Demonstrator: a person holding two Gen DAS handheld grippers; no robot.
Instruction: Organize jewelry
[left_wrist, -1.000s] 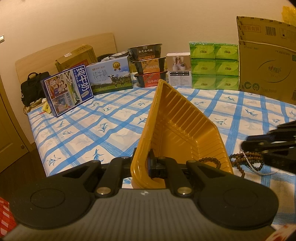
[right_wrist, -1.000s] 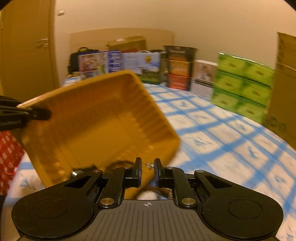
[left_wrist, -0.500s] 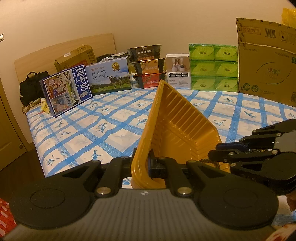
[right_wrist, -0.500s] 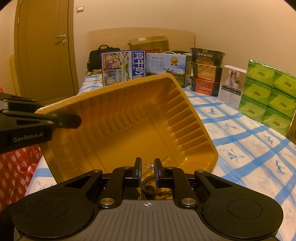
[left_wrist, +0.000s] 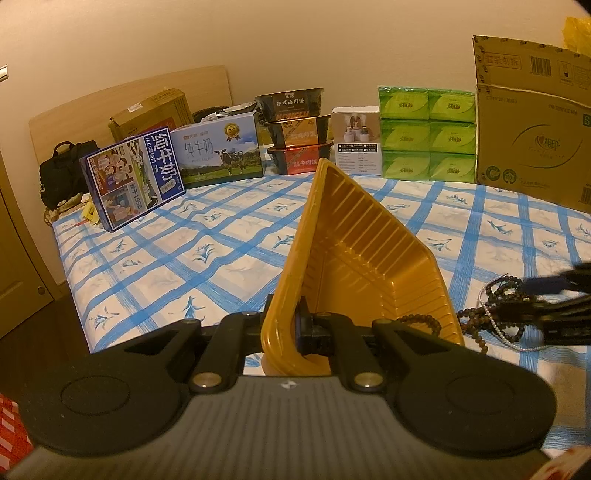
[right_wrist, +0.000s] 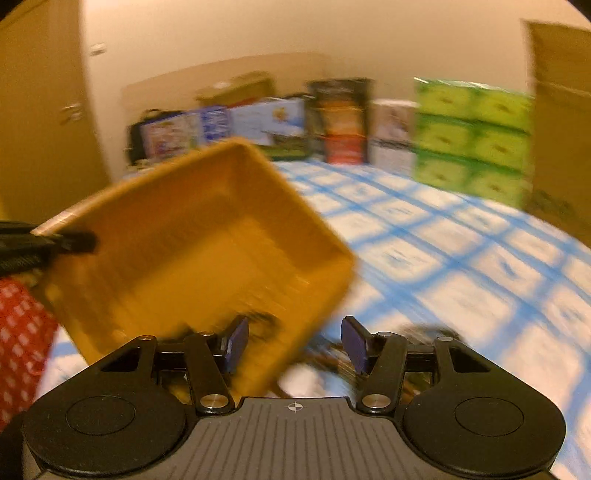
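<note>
Bead jewelry (left_wrist: 495, 317) lies beside the yellow tray (left_wrist: 354, 266) pinched by left tongs (left_wrist: 291, 328); right tongs (right_wrist: 293, 343) spread.

The tray (left_wrist: 354, 258) is mustard yellow with ribbed walls. At four o'clock from it lie dark brown beads (left_wrist: 498, 306) and a pale pearl strand (left_wrist: 506, 338). The bedsheet (left_wrist: 177, 258) is white, checked in blue, with small blue sprigs. At one o'clock stand bright green packs (left_wrist: 426, 134) (six faces showing); at ten o'clock, a blue-edged milk carton (left_wrist: 135, 177).
</note>
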